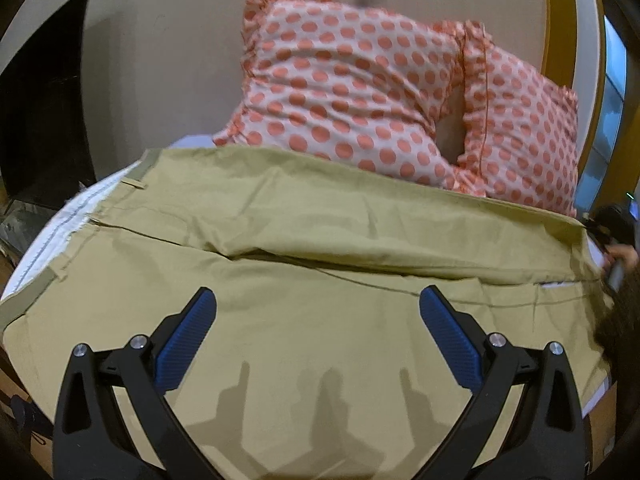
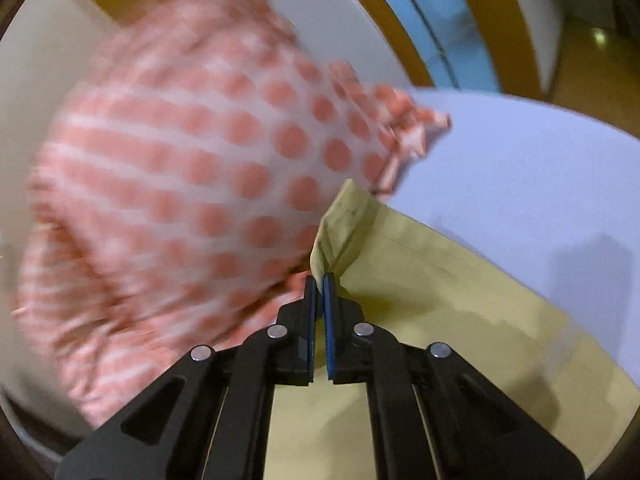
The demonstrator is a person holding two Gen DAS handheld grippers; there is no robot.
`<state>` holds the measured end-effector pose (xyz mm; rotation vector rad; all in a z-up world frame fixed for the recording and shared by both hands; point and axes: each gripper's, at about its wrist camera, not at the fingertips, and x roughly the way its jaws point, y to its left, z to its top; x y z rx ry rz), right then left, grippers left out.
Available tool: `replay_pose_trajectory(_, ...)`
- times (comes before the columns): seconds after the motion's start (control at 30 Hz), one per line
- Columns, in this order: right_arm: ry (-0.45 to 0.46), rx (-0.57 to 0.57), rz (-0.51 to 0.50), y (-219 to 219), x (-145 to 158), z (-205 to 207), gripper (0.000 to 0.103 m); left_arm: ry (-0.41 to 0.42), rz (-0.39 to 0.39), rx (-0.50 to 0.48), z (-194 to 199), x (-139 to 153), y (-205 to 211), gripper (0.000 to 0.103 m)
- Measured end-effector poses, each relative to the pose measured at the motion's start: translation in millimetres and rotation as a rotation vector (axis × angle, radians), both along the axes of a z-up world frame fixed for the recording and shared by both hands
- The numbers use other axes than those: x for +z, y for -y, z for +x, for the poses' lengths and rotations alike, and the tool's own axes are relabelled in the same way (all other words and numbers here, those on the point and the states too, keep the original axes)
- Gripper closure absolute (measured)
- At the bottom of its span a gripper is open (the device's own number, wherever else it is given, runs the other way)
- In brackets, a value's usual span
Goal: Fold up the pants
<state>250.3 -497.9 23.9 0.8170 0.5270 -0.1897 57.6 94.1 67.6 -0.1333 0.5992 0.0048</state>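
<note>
Presently catalogued, one pair of khaki pants (image 1: 320, 248), spread across a bed with a pale sheet (image 2: 520, 168), waistband with belt loops and white inner lining at the left of the left wrist view, the far leg lying partly over the near one along a lengthwise crease; step in hand, by judgement, the first lengthwise fold, one leg being brought onto the other; right gripper (image 2: 319, 280), fingers pressed together on a pinched corner of the pants hem, cloth standing up in a peak just beyond the tips, the corner lifted beside the pillow; left gripper (image 1: 318, 304), fingers spread wide, gripping nothing, poised over the seat area of the pants, whether touching the cloth cannot be told; polka-dot pillows (image 1: 360, 92), two, white with coral dots and frilled edges, propped at the head of the bed just behind the pants, blurred in the right wrist view; next move, likely, calls for carrying the pinched hem over to meet the opposite edge while the left gripper pins or takes the waistband, keeping clear of the pillows; containers: none visible in either view, nothing held in any.
</note>
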Motion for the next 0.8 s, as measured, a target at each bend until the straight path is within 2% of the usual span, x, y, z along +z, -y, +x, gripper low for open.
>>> replay_pose_trajectory(0.03,0.067,0.023,0.020,-1,8,-34,0.099,0.016,-0.015,0.001,-4,4,-5,0.002)
replay_pose_trajectory(0.13,0.178,0.059,0.077,-2,12,-118,0.099,0.036,-0.055,0.003,-5,15,-18,0.002)
replay_pose_trajectory(0.2,0.195,0.058,0.104,-13,8,-163,0.099,0.037,-0.102,-0.018,2,24,-29,0.002)
replay_pose_trajectory(0.27,0.195,0.040,0.154,-14,-13,-204,0.099,0.036,-0.161,-0.047,13,30,-38,0.002)
replay_pose_trajectory(0.33,0.196,0.029,0.216,-13,-32,-214,0.099,-0.001,-0.269,-0.085,35,33,-52,0.002)
replay_pose_trajectory(0.43,0.205,0.032,0.241,-13,-43,-216,0.099,-0.099,-0.369,-0.097,71,27,-61,0.002)
replay_pose_trajectory(0.63,0.248,0.044,0.210,-9,-28,-211,0.099,-0.268,-0.386,-0.045,144,7,-61,0.015)
replay_pose_trajectory(0.7,0.249,0.047,0.207,-9,-25,-210,0.099,-0.296,-0.396,-0.028,166,4,-61,0.018)
replay_pose_trajectory(0.73,0.247,0.048,0.205,-8,-24,-209,0.099,-0.306,-0.378,0.000,180,2,-61,0.021)
replay_pose_trajectory(0.77,0.246,0.048,0.205,-7,-24,-209,0.099,-0.316,-0.366,0.022,192,0,-63,0.035)
replay_pose_trajectory(0.8,0.244,0.047,0.206,-7,-24,-207,0.099,-0.333,-0.364,0.045,205,-5,-67,0.065)
